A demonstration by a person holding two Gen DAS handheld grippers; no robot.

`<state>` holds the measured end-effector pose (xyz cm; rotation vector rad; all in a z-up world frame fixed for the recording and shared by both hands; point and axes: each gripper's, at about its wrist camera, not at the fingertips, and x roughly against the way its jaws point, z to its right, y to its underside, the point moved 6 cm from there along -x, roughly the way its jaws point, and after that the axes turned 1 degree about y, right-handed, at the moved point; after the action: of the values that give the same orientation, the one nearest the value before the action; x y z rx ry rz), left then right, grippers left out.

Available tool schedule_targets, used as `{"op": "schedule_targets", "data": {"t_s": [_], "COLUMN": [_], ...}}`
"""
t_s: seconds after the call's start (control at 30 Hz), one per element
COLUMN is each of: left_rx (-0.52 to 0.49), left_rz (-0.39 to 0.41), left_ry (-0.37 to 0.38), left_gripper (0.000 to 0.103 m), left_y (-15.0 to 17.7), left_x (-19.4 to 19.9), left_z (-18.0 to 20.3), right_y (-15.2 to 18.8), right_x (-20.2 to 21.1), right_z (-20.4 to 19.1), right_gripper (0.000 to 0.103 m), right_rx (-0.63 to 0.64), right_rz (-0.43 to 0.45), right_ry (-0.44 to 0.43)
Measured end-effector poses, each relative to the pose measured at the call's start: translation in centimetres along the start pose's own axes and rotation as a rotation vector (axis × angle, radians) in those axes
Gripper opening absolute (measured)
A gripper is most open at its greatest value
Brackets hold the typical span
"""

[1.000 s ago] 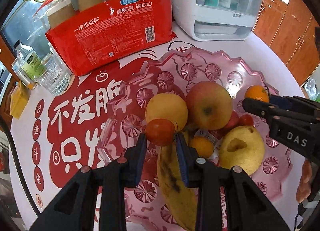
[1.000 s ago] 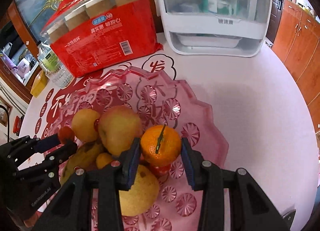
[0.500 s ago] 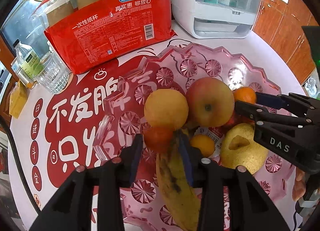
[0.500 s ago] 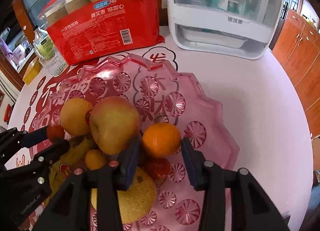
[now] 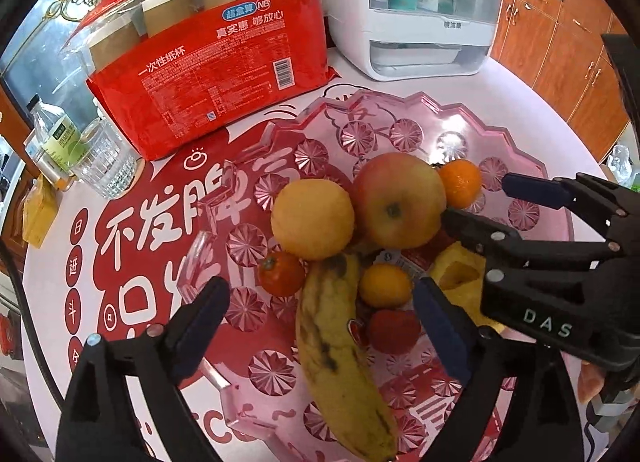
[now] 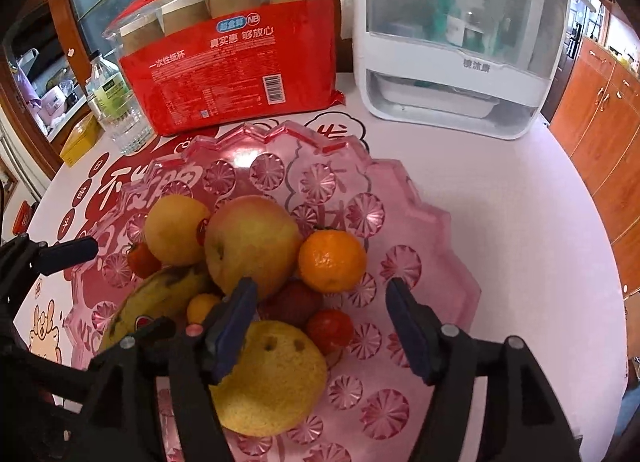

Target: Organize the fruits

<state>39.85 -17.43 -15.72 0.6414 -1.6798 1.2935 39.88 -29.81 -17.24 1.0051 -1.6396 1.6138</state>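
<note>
Both my tongs point steeply down into the pink glass bowl (image 6: 440, 222) mid tabletop. Left tongs (image 5: 320, 310) just spread wide, released; small tomato (image 5: 280, 273) sits free beside the banana (image 5: 340, 362), near the bowl's left rim. Right tongs (image 6: 320, 318) just opened too, gripping nothing; mandarin (image 6: 332, 260) rests loose against the apple (image 6: 250, 246). Pear (image 6: 272, 378) under the right tongs' left finger.

A pink transparent bowl (image 6: 420, 222) with cut star rosettes is seen. In it a yellow banana (image 5: 340, 362) with black spots, and at its 12 o'clock a red-yellow apple (image 5: 396, 202), are seen. The package (image 6: 236, 74) is coloured red with white letters.
</note>
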Motion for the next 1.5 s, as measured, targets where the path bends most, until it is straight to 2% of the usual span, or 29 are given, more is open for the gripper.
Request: {"op": "schedule_targets", "data": {"t_s": [0.33, 0.63, 0.93, 1.23, 1.5], "left_rx": [0.014, 0.045, 0.119, 0.145, 0.177], "left_rz": [0.001, 0.038, 0.077, 0.116, 0.144], "left_ry": [0.013, -0.005, -0.031, -0.052, -0.056], "left_gripper": [0.093, 0.093, 0.093, 0.093, 0.096], "left_y": [0.6, 2.0, 4.6, 7.7, 11.2], "left_x": [0.5, 4.0, 8.5, 12.1, 15.7], "left_z": [-0.2, -1.4, -4.1, -4.5, -4.5], "right_y": [0.4, 1.1, 3.4, 6.0, 8.7], "right_x": [0.8, 4.2, 8.3, 12.9, 17.0], "right_z": [-0.2, -1.2, -3.1, -6.4, -8.2], "right_gripper": [0.068, 0.068, 0.068, 0.068, 0.068], "right_rx": [-0.013, -0.013, 0.008, 0.043, 0.007], "right_rz": [0.021, 0.056, 0.085, 0.130, 0.175], "right_ry": [-0.016, -0.007, -0.008, -0.023, -0.048]}}
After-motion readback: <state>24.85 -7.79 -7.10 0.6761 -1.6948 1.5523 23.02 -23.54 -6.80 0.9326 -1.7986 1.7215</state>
